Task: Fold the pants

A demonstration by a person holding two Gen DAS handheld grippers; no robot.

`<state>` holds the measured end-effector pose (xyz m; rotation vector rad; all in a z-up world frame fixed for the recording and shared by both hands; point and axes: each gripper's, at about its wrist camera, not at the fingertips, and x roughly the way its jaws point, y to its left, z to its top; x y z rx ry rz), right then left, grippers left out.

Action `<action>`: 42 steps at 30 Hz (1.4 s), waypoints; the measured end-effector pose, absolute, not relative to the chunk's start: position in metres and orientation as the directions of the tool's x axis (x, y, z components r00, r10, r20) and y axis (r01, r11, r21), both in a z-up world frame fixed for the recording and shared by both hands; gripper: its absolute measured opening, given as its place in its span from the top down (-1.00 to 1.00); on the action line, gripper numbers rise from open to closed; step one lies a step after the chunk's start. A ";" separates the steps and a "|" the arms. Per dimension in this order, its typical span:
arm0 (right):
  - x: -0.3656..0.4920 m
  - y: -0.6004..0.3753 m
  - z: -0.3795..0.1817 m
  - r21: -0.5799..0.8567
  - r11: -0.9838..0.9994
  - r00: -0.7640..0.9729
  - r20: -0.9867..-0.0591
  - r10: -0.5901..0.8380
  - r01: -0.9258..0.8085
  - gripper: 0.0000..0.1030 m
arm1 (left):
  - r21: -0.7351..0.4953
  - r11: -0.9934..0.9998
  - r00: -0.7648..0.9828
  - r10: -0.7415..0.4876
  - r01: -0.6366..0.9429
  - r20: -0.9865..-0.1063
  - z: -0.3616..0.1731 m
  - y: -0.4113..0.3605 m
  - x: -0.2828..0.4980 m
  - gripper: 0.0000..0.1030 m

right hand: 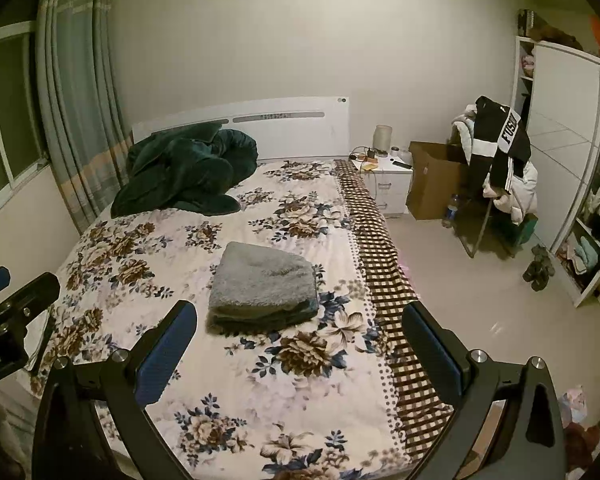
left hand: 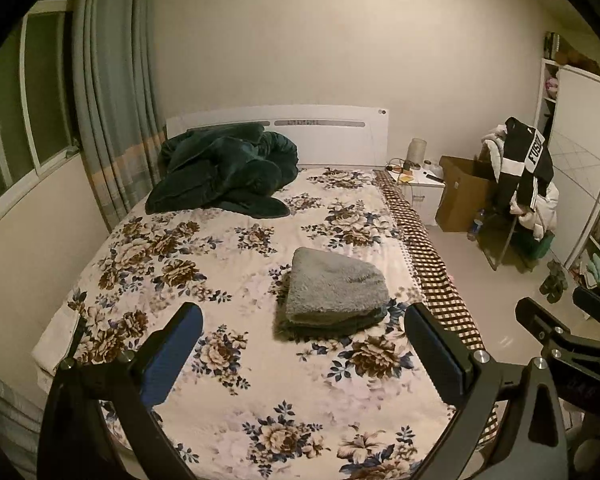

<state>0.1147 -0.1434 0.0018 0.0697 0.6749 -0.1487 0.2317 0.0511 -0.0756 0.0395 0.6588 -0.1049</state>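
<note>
The grey fleece pants (left hand: pixel 334 290) lie folded in a compact stack on the floral bedsheet (left hand: pixel 188 248), right of the bed's middle. They also show in the right wrist view (right hand: pixel 264 286). My left gripper (left hand: pixel 302 322) is open and empty, held above the bed's near end, short of the pants. My right gripper (right hand: pixel 300 320) is open and empty, also back from the pants, which sit ahead and to its left. The right gripper shows at the right edge of the left wrist view (left hand: pixel 560 316). The left one shows at the left edge of the right wrist view (right hand: pixel 16 292).
A dark green blanket (left hand: pixel 224 172) is heaped by the white headboard (left hand: pixel 332 132). A nightstand (left hand: pixel 420 188), cardboard box (left hand: pixel 460 196) and chair piled with clothes (left hand: pixel 524 172) stand right of the bed. A wardrobe (right hand: pixel 568 140) lines the right wall; curtains (left hand: pixel 112 92) hang left.
</note>
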 end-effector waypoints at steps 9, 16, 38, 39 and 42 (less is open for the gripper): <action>0.120 -0.144 0.002 0.022 0.989 0.771 -0.629 -0.100 0.146 -1.00 | 0.006 0.994 0.785 -0.079 0.105 -0.614 -0.076 0.054 0.230 -1.00; 0.120 -0.142 0.002 0.025 0.989 0.771 -0.630 -0.096 0.143 -1.00 | 0.008 0.995 0.786 -0.075 0.102 -0.613 -0.077 0.060 0.227 -1.00; 0.120 -0.137 0.000 0.019 0.989 0.771 -0.629 -0.100 0.144 -1.00 | 0.008 0.995 0.788 -0.070 0.095 -0.612 -0.076 0.063 0.223 -1.00; 0.120 -0.137 0.000 0.020 0.990 0.770 -0.630 -0.098 0.143 -1.00 | 0.006 0.995 0.788 -0.072 0.095 -0.611 -0.076 0.063 0.223 -1.00; 0.121 -0.139 0.001 0.023 0.990 0.770 -0.631 -0.094 0.141 -1.00 | 0.006 0.996 0.788 -0.070 0.093 -0.611 -0.076 0.063 0.223 -1.00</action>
